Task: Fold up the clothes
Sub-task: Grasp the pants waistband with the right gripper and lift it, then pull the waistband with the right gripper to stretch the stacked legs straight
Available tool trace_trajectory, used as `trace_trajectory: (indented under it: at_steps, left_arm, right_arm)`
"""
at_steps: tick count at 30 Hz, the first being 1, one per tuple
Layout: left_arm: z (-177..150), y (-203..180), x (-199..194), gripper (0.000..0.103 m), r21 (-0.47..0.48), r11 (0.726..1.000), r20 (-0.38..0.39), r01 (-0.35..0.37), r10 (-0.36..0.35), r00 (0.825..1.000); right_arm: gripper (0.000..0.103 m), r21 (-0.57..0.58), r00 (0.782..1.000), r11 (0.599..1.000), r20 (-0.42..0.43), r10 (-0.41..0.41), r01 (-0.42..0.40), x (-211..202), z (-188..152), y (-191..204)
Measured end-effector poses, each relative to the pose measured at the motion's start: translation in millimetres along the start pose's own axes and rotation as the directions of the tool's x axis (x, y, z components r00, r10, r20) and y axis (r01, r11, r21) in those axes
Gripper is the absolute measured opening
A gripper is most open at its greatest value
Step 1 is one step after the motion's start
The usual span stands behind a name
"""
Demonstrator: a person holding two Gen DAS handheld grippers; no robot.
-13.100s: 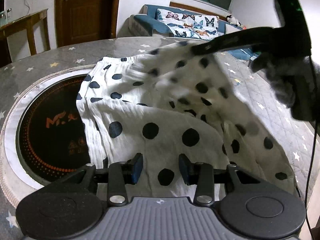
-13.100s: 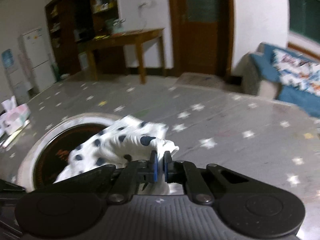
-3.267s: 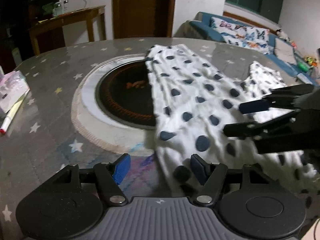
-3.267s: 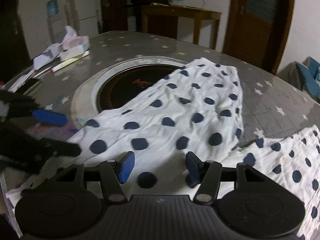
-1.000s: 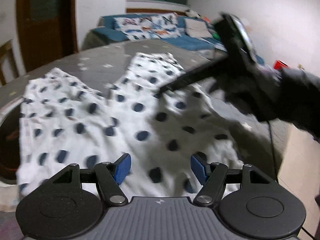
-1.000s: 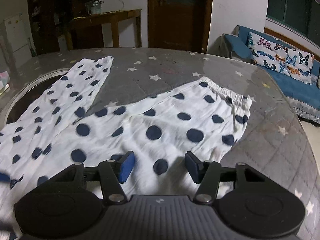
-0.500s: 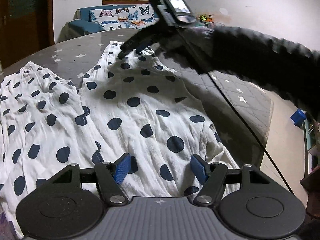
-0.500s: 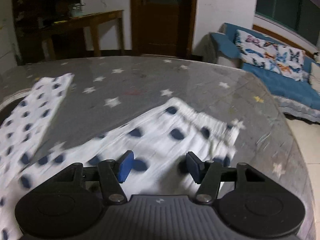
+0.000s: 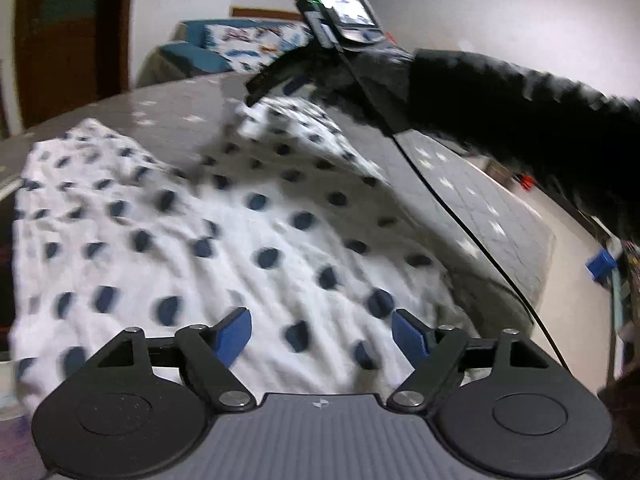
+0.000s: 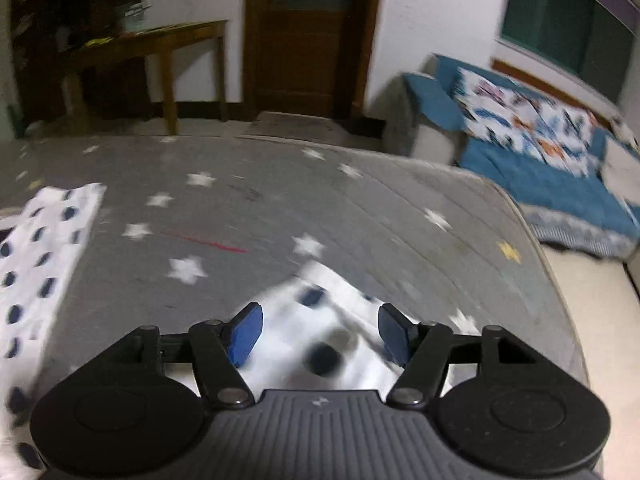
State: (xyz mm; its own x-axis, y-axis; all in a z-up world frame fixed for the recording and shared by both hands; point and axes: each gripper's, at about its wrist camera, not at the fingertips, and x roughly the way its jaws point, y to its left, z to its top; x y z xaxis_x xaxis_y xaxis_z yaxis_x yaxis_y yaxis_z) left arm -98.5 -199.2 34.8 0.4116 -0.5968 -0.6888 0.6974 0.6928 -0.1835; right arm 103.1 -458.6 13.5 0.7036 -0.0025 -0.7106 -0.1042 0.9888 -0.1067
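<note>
White trousers (image 9: 248,216) with dark blue dots lie rumpled across the grey starred worktop (image 10: 280,208); left gripper (image 9: 322,330) and right gripper (image 10: 320,332) both hold their fingers apart.

My left wrist camera sits low behind left gripper (image 9: 322,330), close over polka-dot trousers (image 9: 224,224), facing across table (image 9: 472,184) toward sofa (image 9: 224,46); my right gripper (image 9: 260,86) and sleeve (image 9: 520,120) cross its upper right. Right wrist camera sits behind right gripper (image 10: 320,334), low over trousers' edge (image 10: 320,320), facing door (image 10: 308,36) and side table (image 10: 160,44). Both views share trousers, table (image 10: 280,208), sofa (image 10: 520,148).
</note>
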Motion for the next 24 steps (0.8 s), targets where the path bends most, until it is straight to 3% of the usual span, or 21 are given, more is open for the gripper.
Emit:
trace_trajectory:
  at_steps: [4,12,17,24]
  left_arm:
    - [-7,22,-25,0.082,-0.062,0.991,0.035,-0.117,0.12,0.992]
    - [-36,61,-68,0.08,-0.204,0.928,0.01,-0.312,0.321,0.947]
    - [-52,73,-77,0.08,-0.252,0.911,-0.018,-0.327,0.333,0.943]
    - [-70,85,-85,0.077,-0.302,0.898,-0.041,-0.32,0.323,0.946]
  right_arm:
    - [0.064,-0.089,0.995,0.991,0.001,0.103,-0.103,-10,27,46]
    - [0.056,-0.208,0.958,0.936,-0.032,0.284,-0.284,3,73,166]
    - [0.055,-0.223,0.937,0.91,-0.072,0.341,-0.349,21,86,225]
    - [0.055,-0.222,0.934,0.907,-0.106,0.342,-0.358,45,99,269]
